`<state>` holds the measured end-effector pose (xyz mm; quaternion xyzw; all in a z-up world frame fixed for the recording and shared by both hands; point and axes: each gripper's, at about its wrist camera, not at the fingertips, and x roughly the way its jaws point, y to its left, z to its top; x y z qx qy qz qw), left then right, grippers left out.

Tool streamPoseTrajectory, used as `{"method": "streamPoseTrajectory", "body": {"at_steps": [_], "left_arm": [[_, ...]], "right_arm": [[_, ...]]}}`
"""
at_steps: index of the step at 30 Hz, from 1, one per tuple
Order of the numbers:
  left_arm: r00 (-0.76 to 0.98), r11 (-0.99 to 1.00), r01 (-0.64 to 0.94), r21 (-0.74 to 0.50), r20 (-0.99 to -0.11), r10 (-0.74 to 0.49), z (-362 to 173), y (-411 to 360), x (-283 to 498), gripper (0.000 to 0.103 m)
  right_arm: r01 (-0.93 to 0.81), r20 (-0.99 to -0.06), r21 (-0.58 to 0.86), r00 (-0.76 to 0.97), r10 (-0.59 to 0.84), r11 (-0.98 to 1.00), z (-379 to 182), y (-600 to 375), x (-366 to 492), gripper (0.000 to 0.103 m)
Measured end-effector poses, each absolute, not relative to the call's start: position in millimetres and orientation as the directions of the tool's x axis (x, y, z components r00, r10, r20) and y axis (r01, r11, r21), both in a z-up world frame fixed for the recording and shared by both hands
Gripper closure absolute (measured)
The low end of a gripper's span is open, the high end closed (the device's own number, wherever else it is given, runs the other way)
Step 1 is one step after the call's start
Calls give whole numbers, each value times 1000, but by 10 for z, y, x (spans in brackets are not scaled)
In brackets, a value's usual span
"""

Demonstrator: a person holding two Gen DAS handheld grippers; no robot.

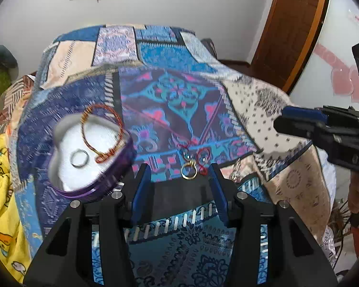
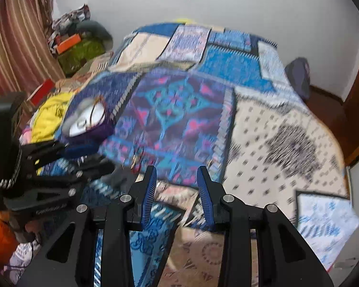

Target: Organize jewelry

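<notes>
A purple heart-shaped box (image 1: 88, 165) with a white lining sits on the patchwork bedspread. In it lie a silver ring (image 1: 79, 158) and a copper-red wire bangle (image 1: 102, 129) that leans over its rim. A gold ring (image 1: 189, 170) and red thread earrings (image 1: 202, 156) lie on the spread just ahead of my open, empty left gripper (image 1: 178, 169). My right gripper (image 2: 177, 171) is open and empty above the bed's near edge; it shows at the right of the left wrist view (image 1: 296, 122). The box (image 2: 88, 122) appears blurred in the right wrist view.
The patchwork bedspread (image 1: 179, 100) covers the bed. A yellow blanket (image 1: 0, 191) lies at the left. A wooden door (image 1: 294, 28) stands at the right. Clutter and a striped curtain (image 2: 14, 43) are beyond the bed's left side.
</notes>
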<state>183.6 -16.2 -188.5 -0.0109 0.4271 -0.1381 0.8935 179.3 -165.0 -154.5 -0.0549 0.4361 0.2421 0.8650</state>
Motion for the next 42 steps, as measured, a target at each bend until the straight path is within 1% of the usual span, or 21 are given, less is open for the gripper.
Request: {"method": "streamPoseTrajectory", "body": {"at_steps": [2, 3, 11, 19, 20, 22, 27, 32, 33, 34, 42], "left_arm": [[580, 960, 247, -134, -773, -257, -1963, -195, 1854, 61], [568, 958, 251, -138, -780, -261, -1999, -204, 1869, 62], [537, 950, 280, -140, -797, -276, -2116, -257, 1961, 64], [531, 945, 305, -118, -803, -271, -2169, -321, 2031, 65], [531, 946, 305, -114, -804, -268, -2171, -328, 2039, 67], [533, 948, 302, -105, -806, -259, -2182, -334, 2058, 73], [524, 947, 297, -124, -808, -270, -2197, -303, 2098, 87], [520, 944, 296, -143, -805, -285, -2196, -292, 2105, 89], [521, 945, 293, -147, -804, -286, -2190, -285, 2102, 98], [516, 945, 289, -152, -807, -288, -2192, -277, 2103, 103], [511, 946, 275, -173, -807, -296, -2152, -247, 2056, 102]], "right_arm": [[-484, -795, 122, 474, 377, 867, -1641, -1598, 1768, 71], [-493, -802, 124, 461, 380, 861, -1690, -1568, 1761, 71], [-530, -839, 144, 383, 387, 836, -1963, -1434, 1857, 71], [-559, -829, 145, 381, 409, 816, -2047, -1469, 1767, 71], [-558, -826, 149, 384, 413, 816, -2050, -1480, 1755, 71], [-554, -823, 146, 393, 411, 820, -2053, -1467, 1753, 75], [-545, -817, 146, 405, 411, 826, -2042, -1453, 1766, 75], [-525, -812, 165, 408, 417, 835, -2018, -1474, 1781, 75], [-521, -811, 167, 410, 417, 837, -2007, -1486, 1786, 75], [-517, -809, 167, 414, 416, 839, -1993, -1493, 1786, 75], [-508, -794, 164, 441, 419, 846, -1860, -1547, 1756, 75]]}}
